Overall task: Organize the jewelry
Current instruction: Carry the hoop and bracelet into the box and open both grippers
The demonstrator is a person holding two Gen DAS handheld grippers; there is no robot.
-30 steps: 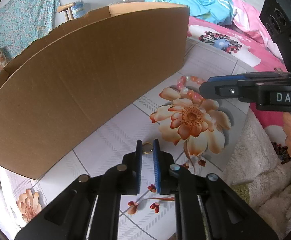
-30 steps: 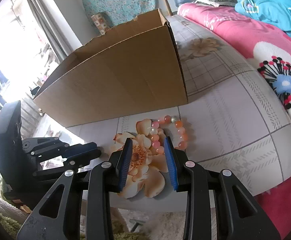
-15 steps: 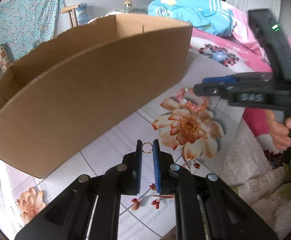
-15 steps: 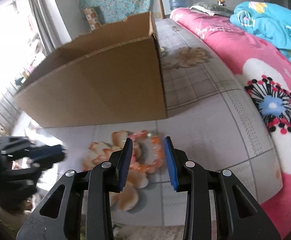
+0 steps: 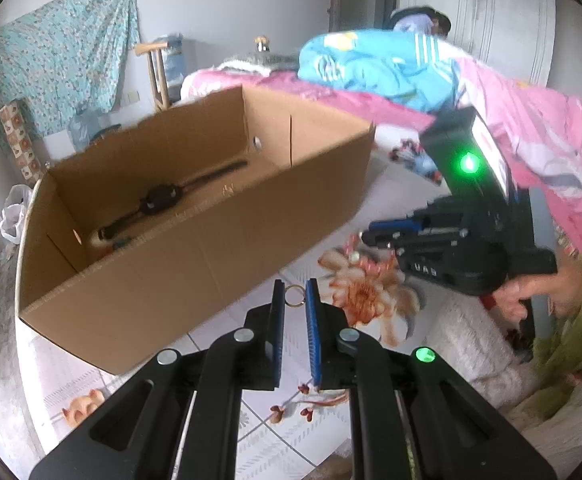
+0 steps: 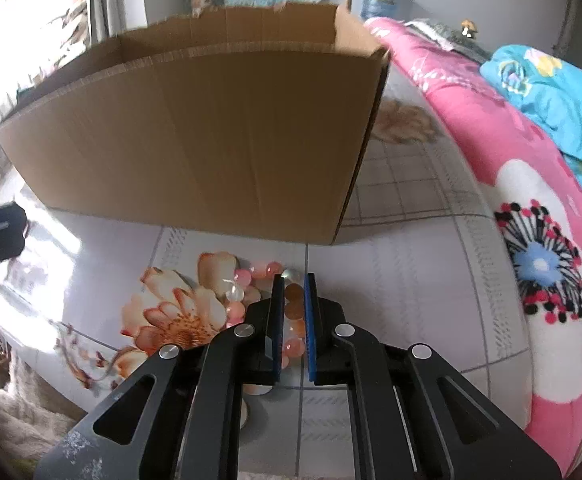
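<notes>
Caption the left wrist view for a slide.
Left claw pinches a small gold ring before the open cardboard box.

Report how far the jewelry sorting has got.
Done: a dark strap-like piece lies in the cardboard box. In hand: the left gripper holds a small ring; the right gripper is closing on the bead bracelet. Left: both go into the box.

Floral tabletop (image 6: 403, 288) — box (image 6: 211, 136), bracelet (image 6: 251, 280)
</notes>
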